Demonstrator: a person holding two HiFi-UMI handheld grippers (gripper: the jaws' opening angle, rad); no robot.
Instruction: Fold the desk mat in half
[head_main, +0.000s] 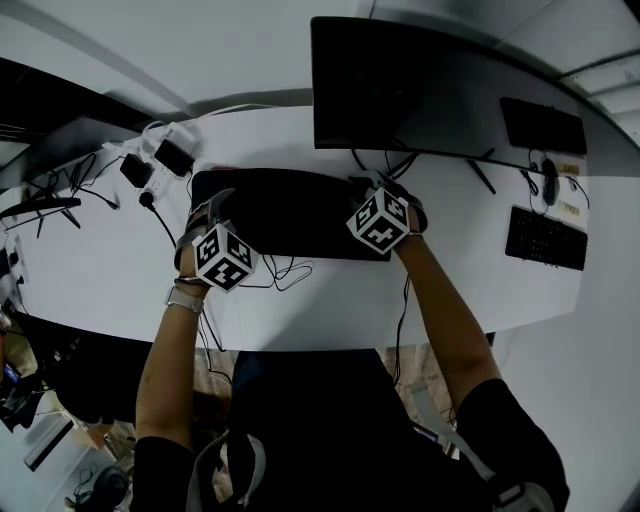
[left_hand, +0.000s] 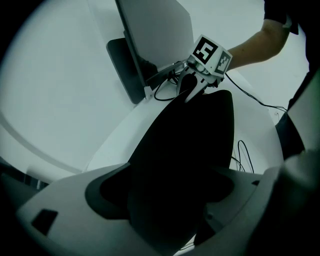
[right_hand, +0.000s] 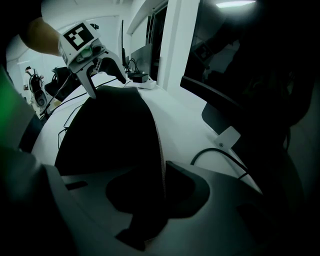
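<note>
The black desk mat (head_main: 290, 215) lies on the white desk (head_main: 100, 270) in front of the monitor. My left gripper (head_main: 214, 200) is at the mat's far left corner and my right gripper (head_main: 376, 184) at its far right corner. In the left gripper view the mat (left_hand: 195, 140) runs between the widely spread jaws of the left gripper (left_hand: 172, 200), which stands open. In the right gripper view the mat's pale edge (right_hand: 161, 145) sits between the slightly parted jaws of the right gripper (right_hand: 150, 200). Each gripper also shows from the other side: the right gripper (left_hand: 192, 90) and the left gripper (right_hand: 105, 80).
A large dark monitor (head_main: 420, 90) stands just behind the mat, its stand (left_hand: 131, 70) close to the grippers. A power strip with plugs (head_main: 160, 160) is at the left. Loose cables (head_main: 285, 270) lie near the front edge. A keyboard (head_main: 545, 238) and mouse (head_main: 549, 182) are at the right.
</note>
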